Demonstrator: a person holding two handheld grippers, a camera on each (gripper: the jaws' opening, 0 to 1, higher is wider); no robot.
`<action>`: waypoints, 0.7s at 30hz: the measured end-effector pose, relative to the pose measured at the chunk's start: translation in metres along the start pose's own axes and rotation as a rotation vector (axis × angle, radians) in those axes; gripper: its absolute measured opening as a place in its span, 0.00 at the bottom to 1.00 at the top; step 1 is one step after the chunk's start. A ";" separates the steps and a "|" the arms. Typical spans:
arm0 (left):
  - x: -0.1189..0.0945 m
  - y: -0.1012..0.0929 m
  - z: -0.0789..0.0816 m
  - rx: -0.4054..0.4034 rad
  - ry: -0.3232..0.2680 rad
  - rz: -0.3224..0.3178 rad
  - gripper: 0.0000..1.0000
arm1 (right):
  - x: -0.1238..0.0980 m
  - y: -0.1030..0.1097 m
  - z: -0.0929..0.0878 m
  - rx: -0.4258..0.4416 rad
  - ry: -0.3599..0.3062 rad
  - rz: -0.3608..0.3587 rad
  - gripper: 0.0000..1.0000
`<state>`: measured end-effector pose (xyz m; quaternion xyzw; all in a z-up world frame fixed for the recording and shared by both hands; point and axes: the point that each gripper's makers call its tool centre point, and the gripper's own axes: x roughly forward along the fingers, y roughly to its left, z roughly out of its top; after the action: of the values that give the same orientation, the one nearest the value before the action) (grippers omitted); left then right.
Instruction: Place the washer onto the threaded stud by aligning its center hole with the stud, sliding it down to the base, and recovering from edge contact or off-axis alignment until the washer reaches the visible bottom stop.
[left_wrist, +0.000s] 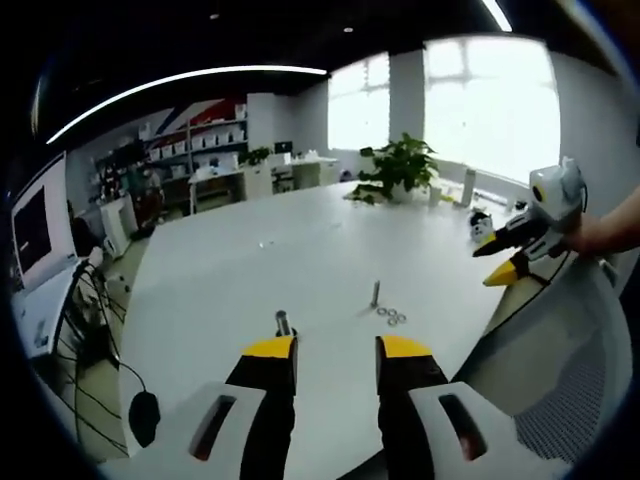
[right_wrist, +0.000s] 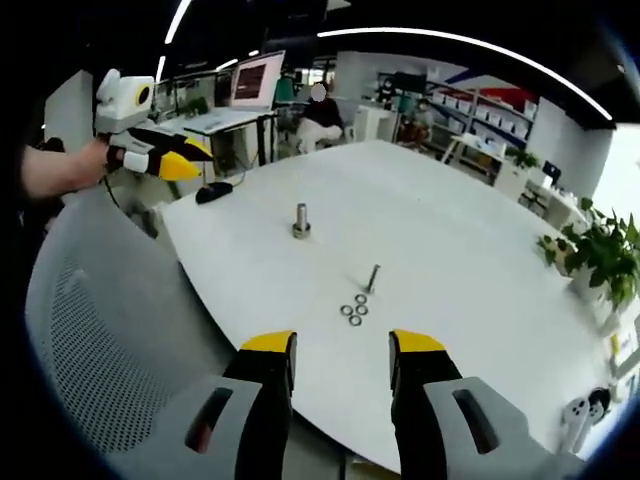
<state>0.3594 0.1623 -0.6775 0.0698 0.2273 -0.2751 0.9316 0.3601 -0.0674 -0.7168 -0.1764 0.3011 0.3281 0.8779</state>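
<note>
Three washers (right_wrist: 354, 310) lie untouched on the tabletop (right_wrist: 450, 260) ahead of the spread, empty right gripper (right_wrist: 342, 360), beside the threaded stud (right_wrist: 372, 278); left gripper (left_wrist: 336, 352) also spread. Next: pinch one washer.

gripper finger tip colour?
Yellow tips on black fingers, clearest in the right gripper view.

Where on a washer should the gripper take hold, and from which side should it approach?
Take one washer by its outer rim, from above, jaws across the ring. It appears to lie flat on the white table, near two others and the bolt, so choose an outer one, probably.
</note>
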 end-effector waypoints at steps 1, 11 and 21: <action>0.000 0.000 0.000 0.003 -0.002 -0.002 0.29 | 0.001 0.000 0.001 0.003 0.000 0.008 0.38; 0.002 -0.005 -0.002 0.040 0.013 -0.015 0.29 | 0.032 -0.020 0.004 0.068 0.019 0.018 0.38; 0.005 -0.008 -0.007 0.040 0.038 -0.039 0.29 | 0.062 -0.026 0.011 0.124 0.041 0.034 0.37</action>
<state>0.3556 0.1550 -0.6860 0.0893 0.2404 -0.2963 0.9200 0.4197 -0.0517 -0.7452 -0.1231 0.3418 0.3198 0.8750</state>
